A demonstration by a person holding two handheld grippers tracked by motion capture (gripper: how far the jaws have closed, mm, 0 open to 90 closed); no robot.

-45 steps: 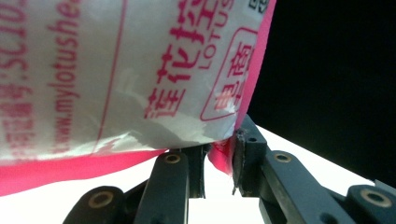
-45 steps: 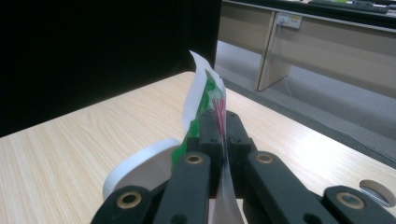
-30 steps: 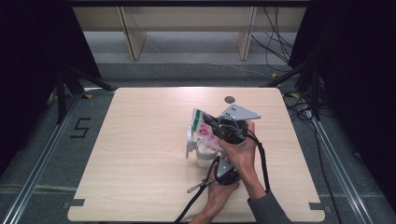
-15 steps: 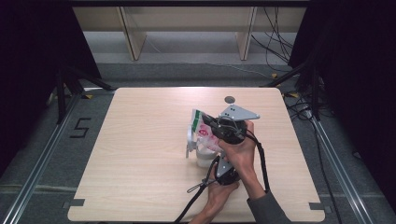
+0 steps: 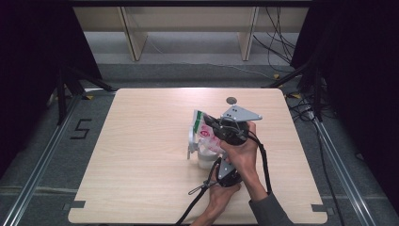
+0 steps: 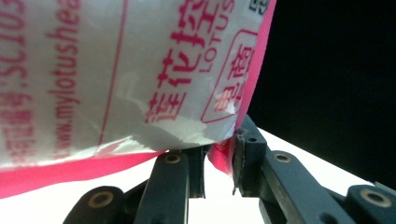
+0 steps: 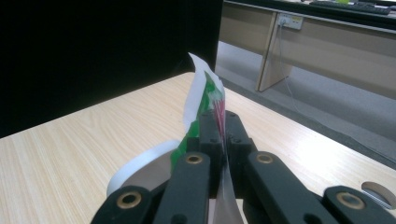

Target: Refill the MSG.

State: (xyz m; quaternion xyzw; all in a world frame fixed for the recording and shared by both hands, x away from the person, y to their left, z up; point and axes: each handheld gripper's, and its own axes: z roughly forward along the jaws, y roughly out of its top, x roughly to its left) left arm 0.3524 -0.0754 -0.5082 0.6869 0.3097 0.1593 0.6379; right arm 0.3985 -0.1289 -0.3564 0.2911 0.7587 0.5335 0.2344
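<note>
I have the plastic packet (image 5: 205, 132) pinched from two sides, and by my reading I am at the point of tearing it open or tipping it over the white cup (image 5: 205, 159) that sits just under it.

My right tongs (image 7: 223, 122) are closed tight on the packet's thin upper edge; the film stands up between the jaws as a flat sheet on end, white with a green band and a sliver of red. My left tongs (image 6: 219, 161) are nearly closed, and a pink corner of the packet sits between the jaws; the right-hand jaw touches it, but whether both press on it I cannot tell.

Seen from the left tongs the packet hangs directly above and in front, glossy and creased, white with pink borders and red lettering, catching the light like thin crinkly film. Below the right tongs curves the smooth white rim of the cup.

The next move, I judge, calls for pulling the two grips apart steadily, keeping the packet's mouth over the cup so nothing spills onto the pale wood-grain surface (image 5: 141, 141).
</note>
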